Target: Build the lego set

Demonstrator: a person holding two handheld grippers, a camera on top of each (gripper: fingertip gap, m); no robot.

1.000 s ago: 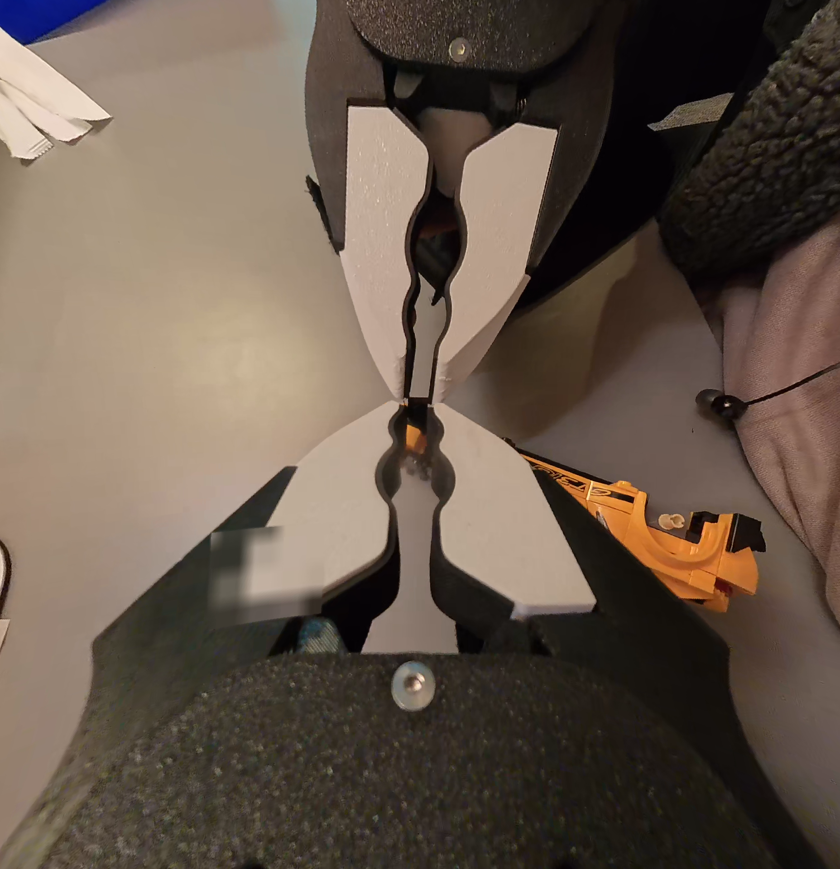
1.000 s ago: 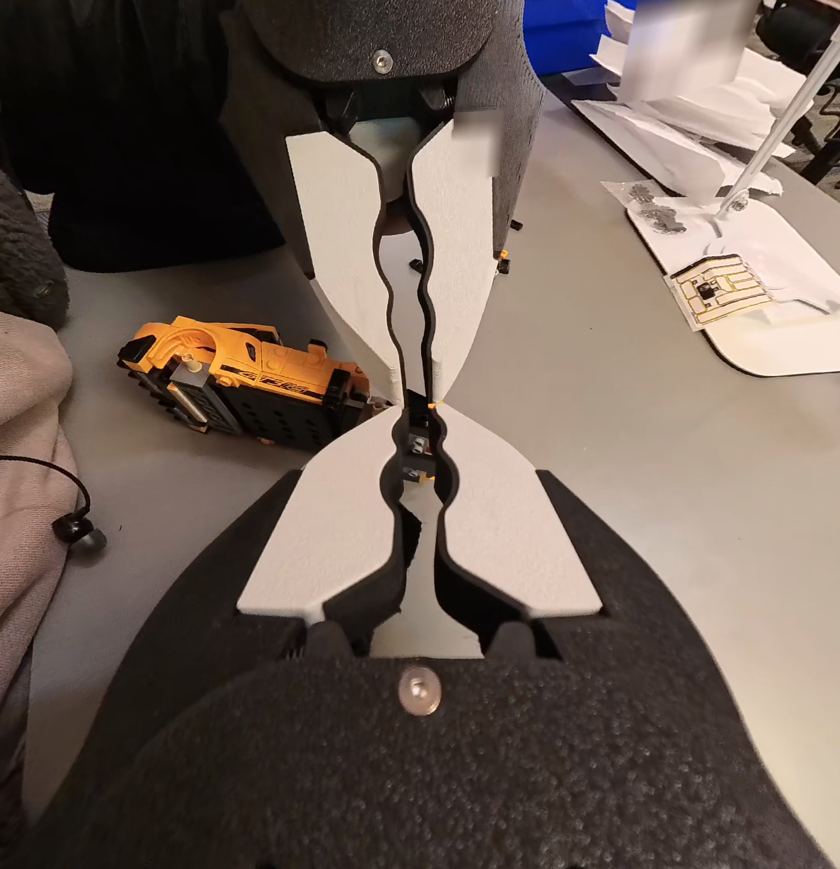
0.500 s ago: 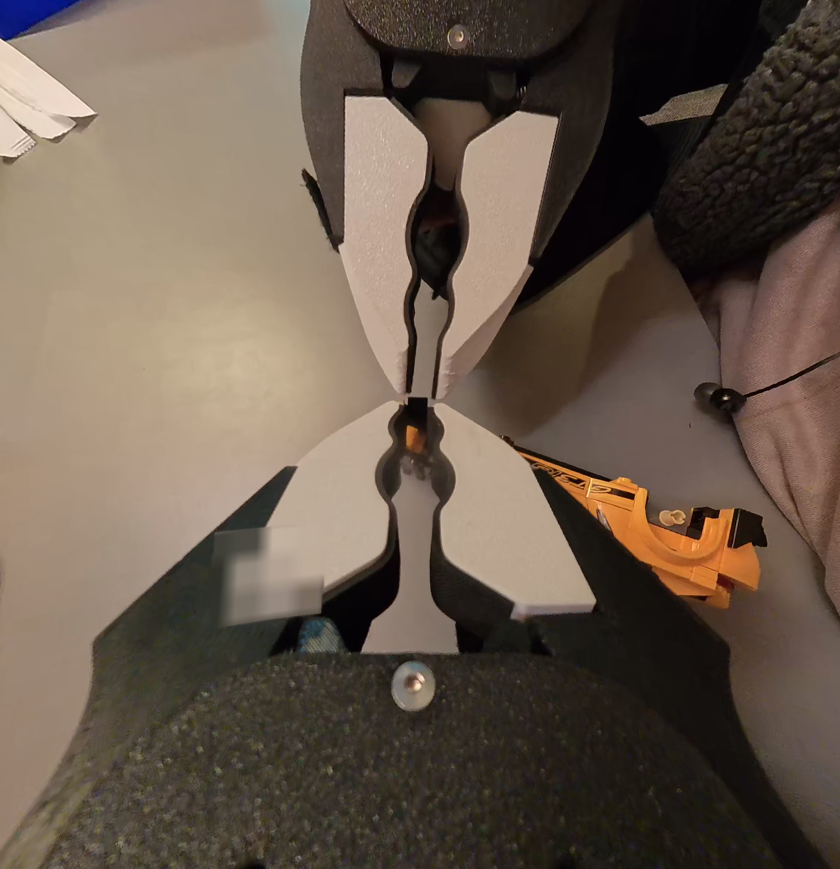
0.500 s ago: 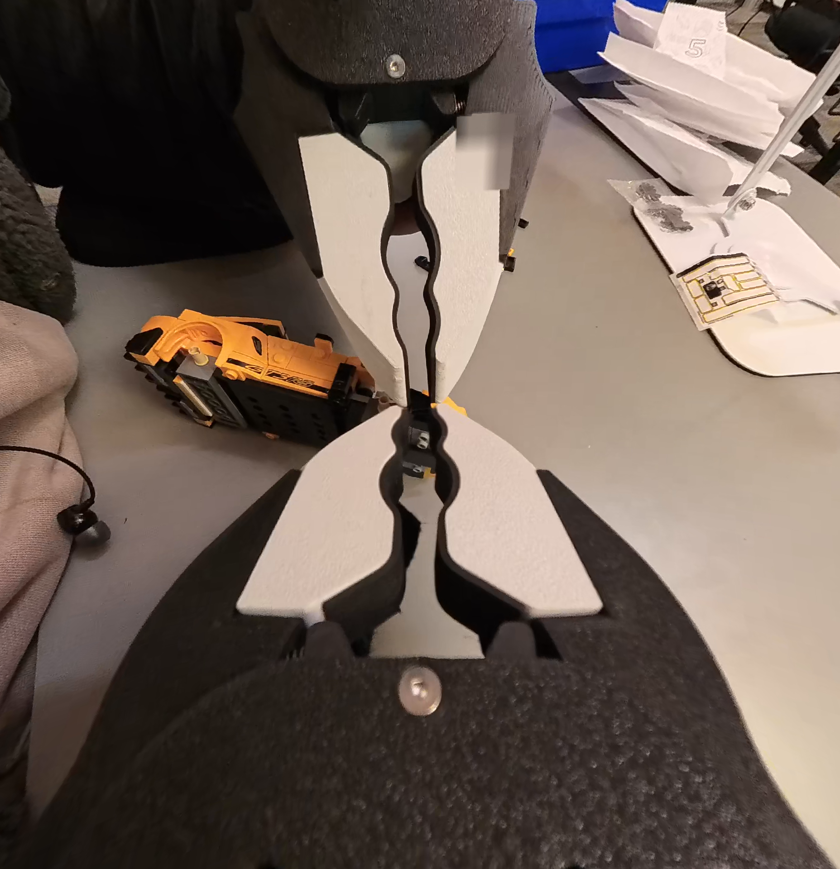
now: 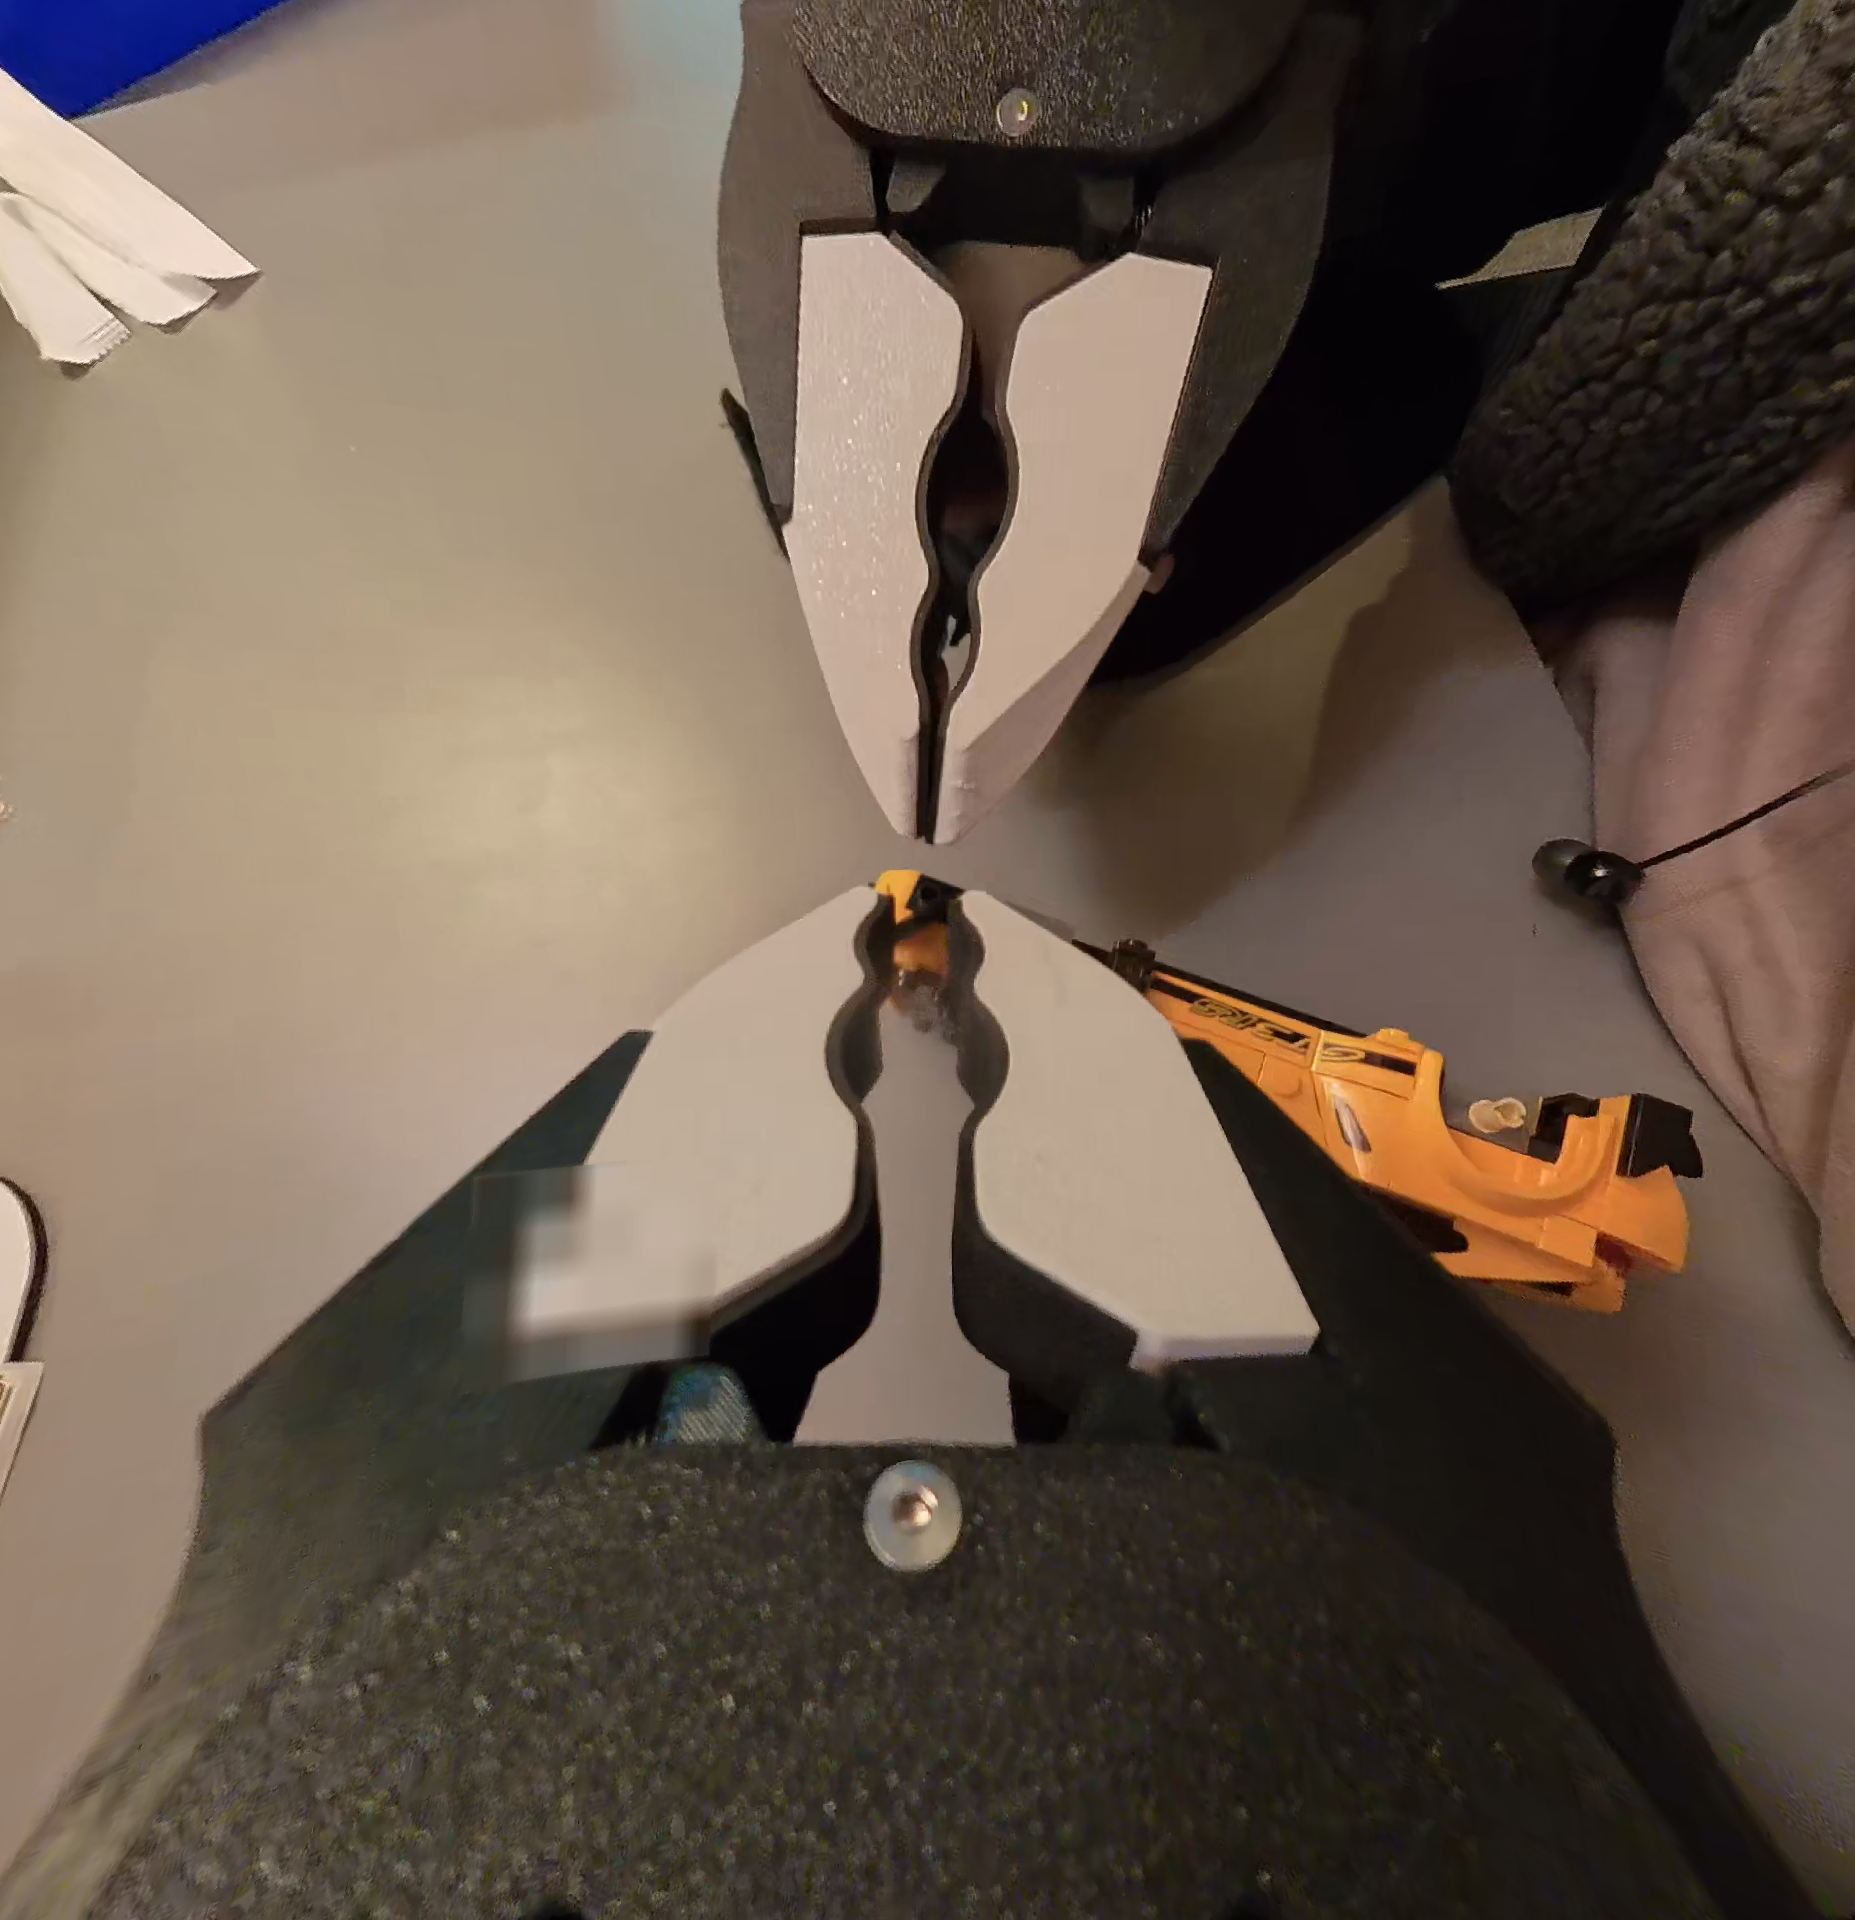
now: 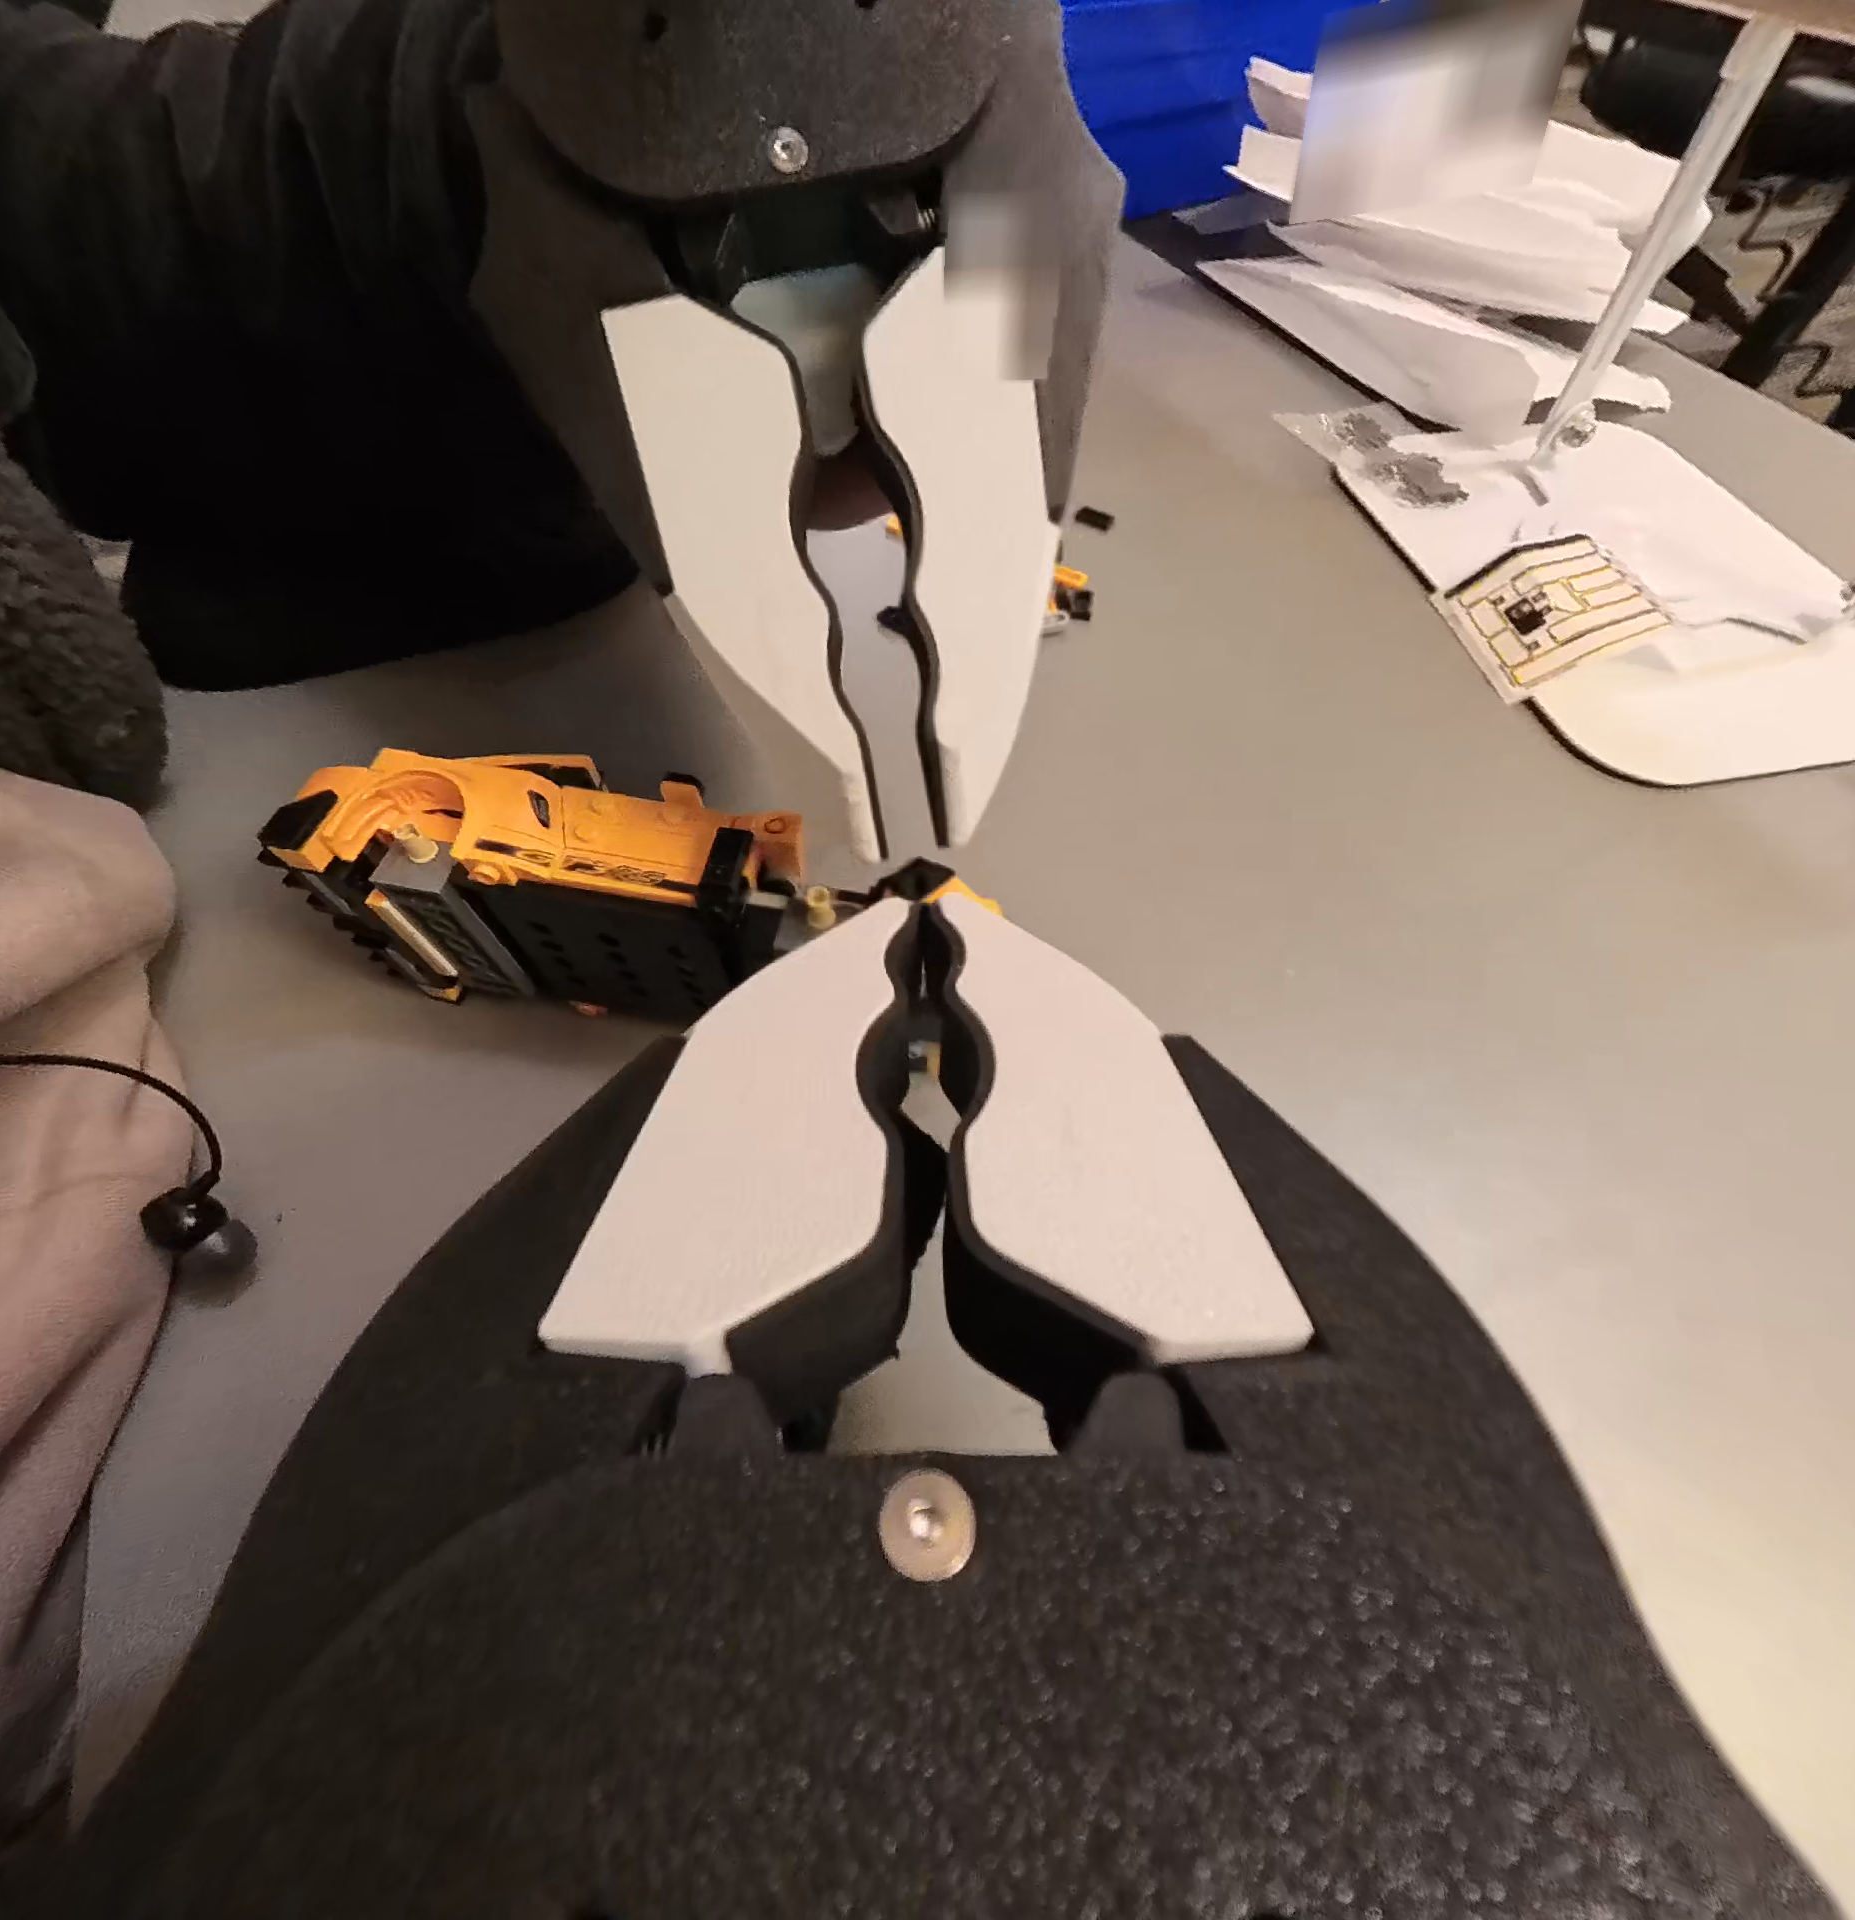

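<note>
Lego car (image 6: pixel 549 894) lies on the table (image 6: pixel 1422 1039) — beside it both tips meet: left hand-held gripper (image 5: pixel 915 904) pinches a small orange-black piece (image 5: pixel 918 930); right hand-held gripper (image 6: pixel 923 904) is closed on the same piece.

A smooth grey tabletop (image 6: pixel 1422 1039) fills both views under warm light. A blue plastic bin (image 6: pixel 1162 94) and loose white paper sheets (image 6: pixel 1422 301) lie at its far edge.
</note>
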